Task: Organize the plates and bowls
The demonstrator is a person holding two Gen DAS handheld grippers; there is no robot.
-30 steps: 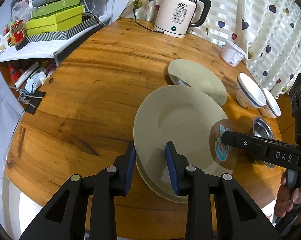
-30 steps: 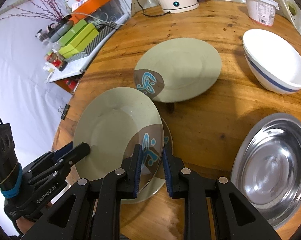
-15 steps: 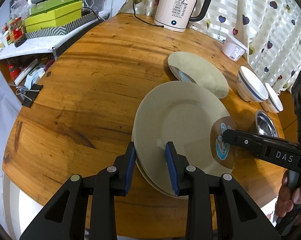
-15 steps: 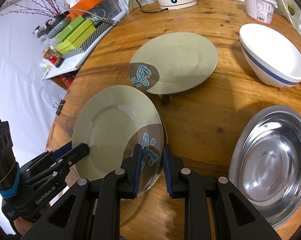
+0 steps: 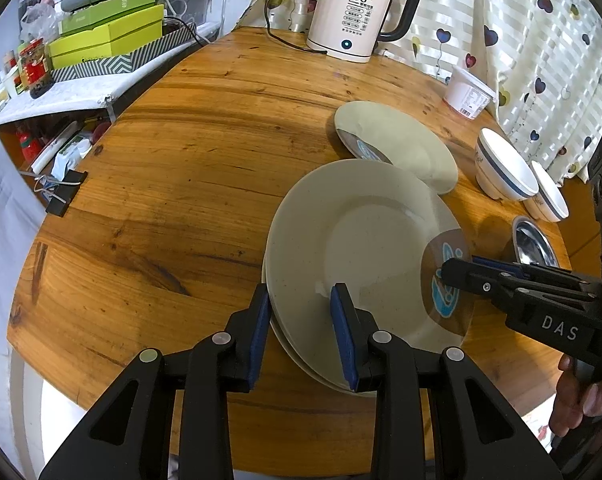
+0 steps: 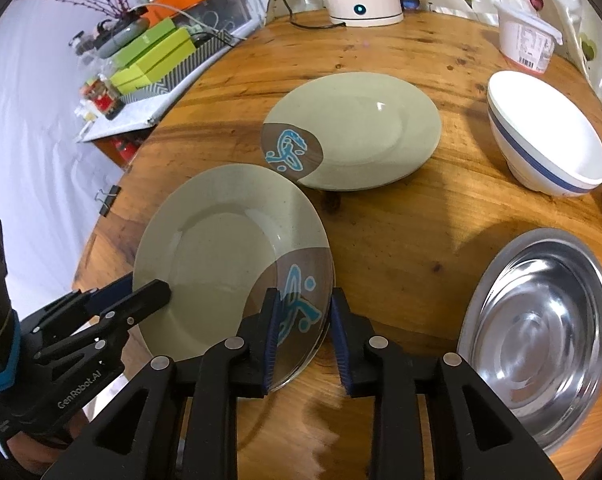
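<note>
On a round wooden table (image 5: 205,152), a green plate (image 5: 361,240) sits on another of its kind, a third plate (image 6: 361,128) just beyond. The left gripper (image 5: 299,316) pinches the near rim; the right gripper (image 6: 303,320) is opening, the patterned rim between its pads. Best practice here, arguably: free the right side fully first, then the left, so the stack settles square.

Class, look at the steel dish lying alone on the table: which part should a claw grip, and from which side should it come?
Grip the thin rim of the steel dish, one finger inside and one outside, coming from above at the near edge. It sits upright and open, with a raised sloping wall that leaves a lip to pinch. The blue-striped bowl stands beyond its far side, so the near edge probably gives the freest way in.
</note>
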